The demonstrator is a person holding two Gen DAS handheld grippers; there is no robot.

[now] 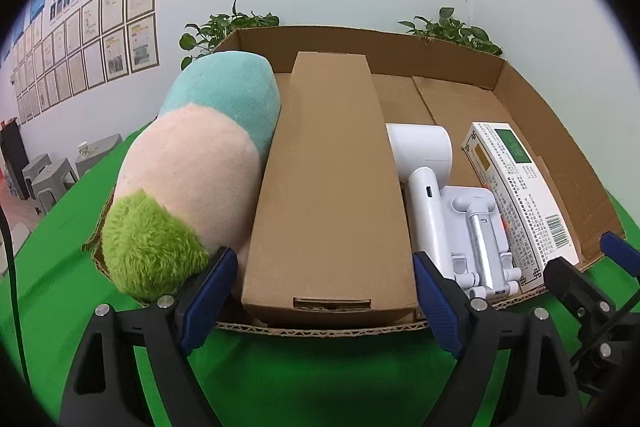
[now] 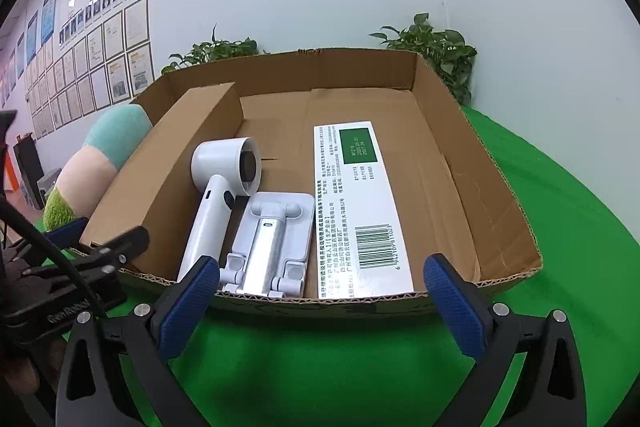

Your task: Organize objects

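Both grippers were spread wide with nothing between the pads. Left gripper (image 1: pixel 326 301) sat at the near edge of the cardboard tray (image 1: pixel 560 163), jaws flanking the near end of the long brown carton (image 1: pixel 328 179) but not touching it. Right gripper (image 2: pixel 320 301) hung over the green bench (image 2: pixel 320 359) just short of the tray's front wall, lined up with the phone stand (image 2: pixel 272 243) and the white medicine box (image 2: pixel 360 203). Tray contents, left to right: plush toy (image 1: pixel 192 171) riding on the left rim and pressed against the carton, carton lying lengthwise, white handheld fan (image 2: pixel 224 199) beside it, phone stand flat and touching the fan handle, medicine box barcode side up. Right part of the tray floor was bare cardboard. Potted plants (image 2: pixel 436 47) stood behind the tray against the wall.
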